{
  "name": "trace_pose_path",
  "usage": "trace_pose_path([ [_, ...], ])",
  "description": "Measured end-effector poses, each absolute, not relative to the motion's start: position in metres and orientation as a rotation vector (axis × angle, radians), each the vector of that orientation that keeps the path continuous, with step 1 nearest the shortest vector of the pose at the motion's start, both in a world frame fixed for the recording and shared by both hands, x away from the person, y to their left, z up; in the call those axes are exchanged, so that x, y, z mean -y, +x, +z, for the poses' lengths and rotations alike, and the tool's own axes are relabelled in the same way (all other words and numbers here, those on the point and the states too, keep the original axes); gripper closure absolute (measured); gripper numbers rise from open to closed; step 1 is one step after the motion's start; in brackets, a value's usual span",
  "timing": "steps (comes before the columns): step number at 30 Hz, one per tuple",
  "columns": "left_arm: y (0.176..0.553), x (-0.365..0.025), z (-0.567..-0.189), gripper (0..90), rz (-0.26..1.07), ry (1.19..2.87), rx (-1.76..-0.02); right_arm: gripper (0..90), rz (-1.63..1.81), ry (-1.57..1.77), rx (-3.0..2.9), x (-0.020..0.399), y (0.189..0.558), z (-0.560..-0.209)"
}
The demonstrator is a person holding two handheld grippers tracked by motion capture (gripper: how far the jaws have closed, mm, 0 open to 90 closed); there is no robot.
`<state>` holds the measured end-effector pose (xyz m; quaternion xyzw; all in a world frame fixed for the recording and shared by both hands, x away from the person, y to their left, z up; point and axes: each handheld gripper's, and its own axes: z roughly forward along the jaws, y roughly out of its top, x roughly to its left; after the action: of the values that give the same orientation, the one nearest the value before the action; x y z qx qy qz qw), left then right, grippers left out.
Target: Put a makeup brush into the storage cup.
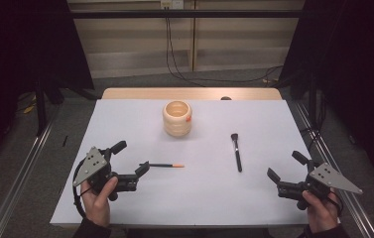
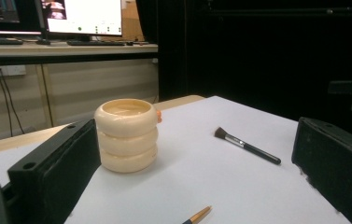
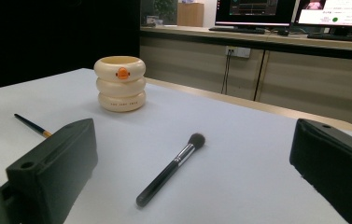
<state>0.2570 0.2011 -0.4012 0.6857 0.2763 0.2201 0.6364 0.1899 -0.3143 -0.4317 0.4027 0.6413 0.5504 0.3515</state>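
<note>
Presently both pairs of jaws stand spread wide, gripping nothing. Left gripper: a thin pencil lies just beside its forward jaw tip, to the right of it, long axis across the table, orange end pointing away from the gripper. Right gripper: a black makeup brush lies apart to its left, long axis running front to back, bristles toward the far edge. The left gripper sits nearer its item. Cream ringed cup: upright, far centre, well apart from both. Surface: pale sheet over a wooden table, flat. Room: dark curtains either side, cables along the floor, monitors on a bench beyond.
</note>
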Motion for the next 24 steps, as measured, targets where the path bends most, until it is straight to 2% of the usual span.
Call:
trace_pose_path([
  [24,0.289,-0.182,-0.398,1.1,0.512,1.573,-0.620,0.2,1.425,1.037,-1.654,0.314,0.190,-0.432],
])
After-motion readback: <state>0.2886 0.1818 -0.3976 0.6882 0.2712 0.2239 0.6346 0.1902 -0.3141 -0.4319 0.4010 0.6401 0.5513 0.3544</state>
